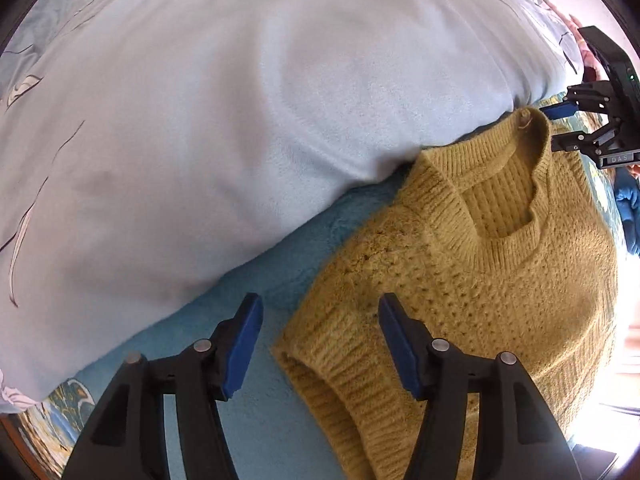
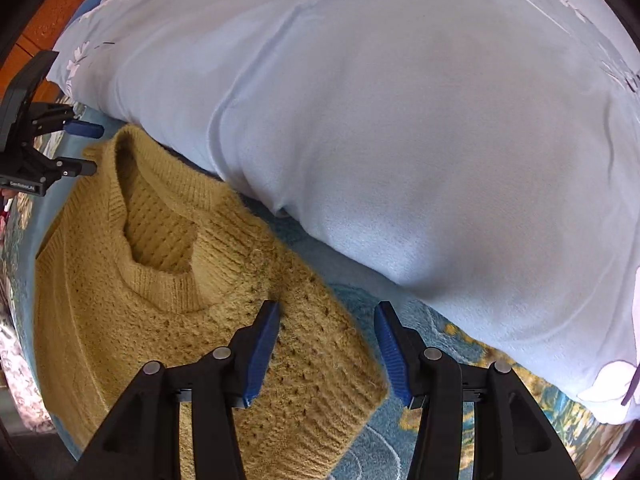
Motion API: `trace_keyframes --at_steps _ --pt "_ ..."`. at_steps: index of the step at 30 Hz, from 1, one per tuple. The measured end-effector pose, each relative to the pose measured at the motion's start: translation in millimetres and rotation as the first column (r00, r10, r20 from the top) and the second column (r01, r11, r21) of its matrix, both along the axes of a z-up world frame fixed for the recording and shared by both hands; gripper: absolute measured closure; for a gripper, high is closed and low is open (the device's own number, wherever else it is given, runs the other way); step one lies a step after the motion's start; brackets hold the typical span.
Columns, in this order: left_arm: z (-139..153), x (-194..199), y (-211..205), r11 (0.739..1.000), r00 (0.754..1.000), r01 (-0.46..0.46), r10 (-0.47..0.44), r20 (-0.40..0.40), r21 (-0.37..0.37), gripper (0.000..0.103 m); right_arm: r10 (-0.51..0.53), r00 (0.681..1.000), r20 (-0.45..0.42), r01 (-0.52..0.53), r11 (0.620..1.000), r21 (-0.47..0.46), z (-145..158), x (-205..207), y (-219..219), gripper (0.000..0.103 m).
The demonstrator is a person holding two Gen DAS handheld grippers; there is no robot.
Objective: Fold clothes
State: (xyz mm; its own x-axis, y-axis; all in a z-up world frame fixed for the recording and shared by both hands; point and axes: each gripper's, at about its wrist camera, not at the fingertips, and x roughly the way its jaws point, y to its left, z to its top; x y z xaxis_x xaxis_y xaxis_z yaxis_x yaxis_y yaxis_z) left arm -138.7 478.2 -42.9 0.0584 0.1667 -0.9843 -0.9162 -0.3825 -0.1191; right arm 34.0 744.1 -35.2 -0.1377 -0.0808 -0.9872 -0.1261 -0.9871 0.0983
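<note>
A mustard-yellow knit sweater (image 1: 480, 280) lies flat on the bed, its ribbed neck opening facing up. In the left wrist view my left gripper (image 1: 320, 346) stands open above the sweater's ribbed side edge, one blue pad over the knit and the other over the bedspread. In the right wrist view my right gripper (image 2: 328, 354) is open too and straddles the opposite ribbed corner of the sweater (image 2: 160, 320). Neither pair of pads presses on the knit. Each gripper also shows from the other side: the right gripper (image 1: 554, 128) and the left gripper (image 2: 90, 149), both open beside the sweater's edge.
A big pale blue pillow (image 1: 200, 120) (image 2: 400, 120) bulges right behind the sweater and touches its collar end. A teal patterned bedspread (image 1: 240, 420) (image 2: 400, 448) lies under everything. An orange-brown wooden surface (image 2: 60, 12) shows past the pillow.
</note>
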Motion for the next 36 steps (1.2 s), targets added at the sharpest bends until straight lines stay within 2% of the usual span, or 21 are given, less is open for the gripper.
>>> trace_keyframes --at_steps 4,5,6,7,9,10,11,12,16,23,24,25,26,28,29,31,36 --pt "-2 -3 3 1.0 0.998 -0.016 0.015 0.057 0.02 0.041 0.008 1.0 0.007 -0.008 1.0 -0.018 -3 -4 4 0.05" --pt "-1 -2 3 1.0 0.999 -0.014 0.013 0.05 0.025 0.042 0.008 1.0 0.009 -0.007 1.0 -0.022 -3 -4 5 0.05" --pt "0 -1 3 0.999 0.999 -0.013 0.011 0.045 0.03 0.053 0.007 1.0 0.01 -0.007 1.0 -0.026 -3 -4 6 0.052" --pt "0 0 2 0.999 0.999 -0.011 0.01 0.051 0.03 0.069 0.006 1.0 0.011 -0.005 1.0 -0.031 -2 -4 8 0.054" --pt "1 3 0 1.0 0.999 -0.01 0.009 0.042 0.027 0.08 0.003 1.0 0.011 -0.002 0.999 -0.033 0 -2 9 0.076" --pt "4 5 -1 0.999 1.0 -0.006 0.005 0.029 0.031 0.089 0.003 1.0 0.012 -0.002 1.0 -0.028 2 -1 9 0.082" --pt "7 6 -3 0.999 1.0 -0.013 0.012 0.023 0.039 0.09 0.004 1.0 0.011 -0.004 1.0 -0.02 4 0 8 0.089" --pt "10 7 -5 0.999 1.0 -0.02 0.02 0.017 0.046 0.091 0.005 1.0 0.008 -0.005 1.0 -0.012 7 2 8 0.091" --pt "35 16 -16 0.995 0.999 -0.035 0.037 -0.016 0.091 0.092 -0.004 0.999 -0.038 0.005 1.0 0.024 31 10 5 0.092" --pt "108 48 -43 0.982 0.998 -0.026 0.036 -0.052 0.189 0.092 -0.022 0.988 -0.151 0.032 0.997 0.064 101 49 -9 0.092" --pt "116 51 -5 0.979 0.997 -0.029 0.041 -0.059 0.2 0.093 -0.026 0.986 -0.167 0.037 0.997 0.066 111 58 -13 0.092" --pt "125 65 5 0.976 0.997 -0.032 0.046 -0.061 0.214 0.093 -0.03 0.983 -0.183 0.043 0.997 0.067 122 67 -18 0.092" --pt "151 80 -6 0.973 0.997 -0.033 0.049 -0.064 0.227 0.093 -0.033 0.98 -0.198 0.047 0.997 0.068 132 76 -23 0.092" --pt "157 110 -22 0.967 0.996 -0.038 0.056 -0.065 0.253 0.093 -0.035 0.974 -0.224 0.052 0.996 0.071 152 97 -38 0.092" --pt "154 86 -41 0.964 0.997 -0.04 0.058 -0.06 0.264 0.093 -0.034 0.972 -0.233 0.052 0.996 0.071 160 109 -51 0.092" --pt "167 107 -62 0.961 0.997 -0.035 0.053 -0.059 0.275 0.093 -0.039 0.969 -0.242 0.056 0.996 0.066 169 133 -81 0.092" --pt "174 166 -99 0.963 0.998 -0.028 0.042 -0.048 0.267 0.093 -0.111 0.966 -0.234 0.119 0.993 0.022 168 184 -131 0.092"
